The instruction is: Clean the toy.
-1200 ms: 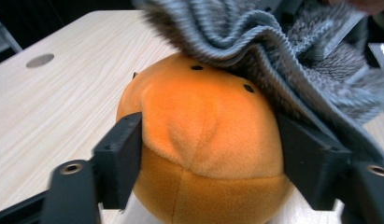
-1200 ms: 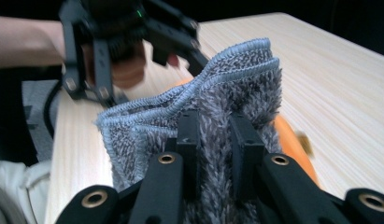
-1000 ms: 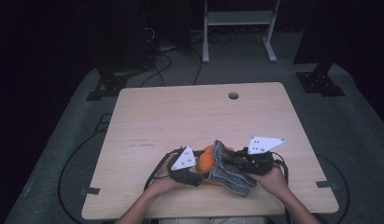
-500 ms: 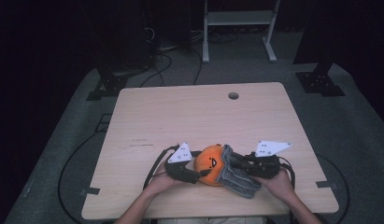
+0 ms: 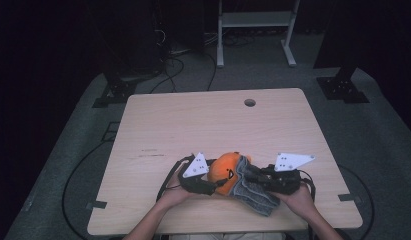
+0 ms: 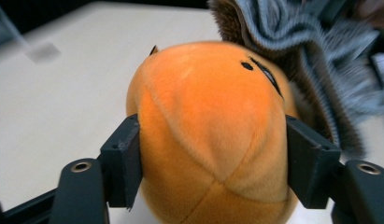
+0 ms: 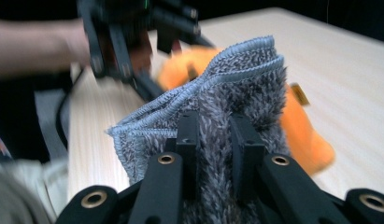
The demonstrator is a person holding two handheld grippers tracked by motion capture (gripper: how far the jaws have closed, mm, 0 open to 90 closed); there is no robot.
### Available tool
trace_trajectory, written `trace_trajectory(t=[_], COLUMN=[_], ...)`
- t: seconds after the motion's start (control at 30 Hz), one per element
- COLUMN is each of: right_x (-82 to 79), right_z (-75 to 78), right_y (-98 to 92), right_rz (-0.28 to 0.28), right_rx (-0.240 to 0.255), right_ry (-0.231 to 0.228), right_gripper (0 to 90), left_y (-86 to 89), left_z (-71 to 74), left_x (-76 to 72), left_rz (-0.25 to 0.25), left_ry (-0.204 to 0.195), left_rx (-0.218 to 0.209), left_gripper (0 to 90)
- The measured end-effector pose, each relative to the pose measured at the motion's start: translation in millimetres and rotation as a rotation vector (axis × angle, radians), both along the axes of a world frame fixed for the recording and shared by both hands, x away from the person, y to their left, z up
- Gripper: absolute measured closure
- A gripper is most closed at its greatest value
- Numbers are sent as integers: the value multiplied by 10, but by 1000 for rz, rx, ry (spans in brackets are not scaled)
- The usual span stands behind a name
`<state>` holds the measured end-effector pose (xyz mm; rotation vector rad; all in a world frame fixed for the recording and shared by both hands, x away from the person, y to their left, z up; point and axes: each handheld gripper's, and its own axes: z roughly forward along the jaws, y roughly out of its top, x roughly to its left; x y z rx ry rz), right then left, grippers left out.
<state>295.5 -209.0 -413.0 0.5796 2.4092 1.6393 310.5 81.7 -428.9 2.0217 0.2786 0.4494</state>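
No readable writing or brand anywhere: the orange plush toy (image 5: 227,173) has only small black stitched marks, face-like from above, and a small tag-like bit at its edge in the right gripper view is too blurred to read. Left gripper (image 5: 209,188) sits at the near-middle of the wooden table (image 5: 203,125), jaws about halfway in and just been closing; in the left gripper view both black pads (image 6: 126,161) bear on the sides of the plush toy (image 6: 213,135), which bulges between them, so that's a grip on the toy. Right gripper (image 5: 258,176) is just beside it on the other side of the toy, jaws nearly together and pinching a fold of the grey towel (image 5: 253,192); in the right gripper view the towel (image 7: 217,116) stands bunched up between the two pads (image 7: 187,140), blue-grey stitched hem on top, shaggy pile facing the camera. Towel lies against the toy's right side and seems to drape partly over it, though motion blur makes the exact overlap hard to call. Toy rests on the tabletop near the person's edge, between the two grippers. Each gripper carries a grey three-cornered plate with small dots, no text. Round cable hole (image 5: 249,102) at the far edge of the table, well apart from the work.
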Motion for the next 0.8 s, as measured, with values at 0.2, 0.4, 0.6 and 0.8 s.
trace_trajectory(t=[0.2,0.4,0.6,0.8], right_x=[201,133,123,119], right_z=[56,-21,-145,-74], right_y=[213,309,64,-53], right_rz=[7,20,-18,-47], right_rx=[-9,-45,-67,-54], right_ry=[-13,-39,11,14], right_gripper=[756,756,757,756], left_y=[17,99,104,75], left_z=[-55,-69,-85,-89], left_x=[50,124,78,48], left_rz=[-8,2,-17,-42], left_ry=[75,170,133,101], left_rx=[8,-74,-53,-35], left_gripper=[163,227,281,310])
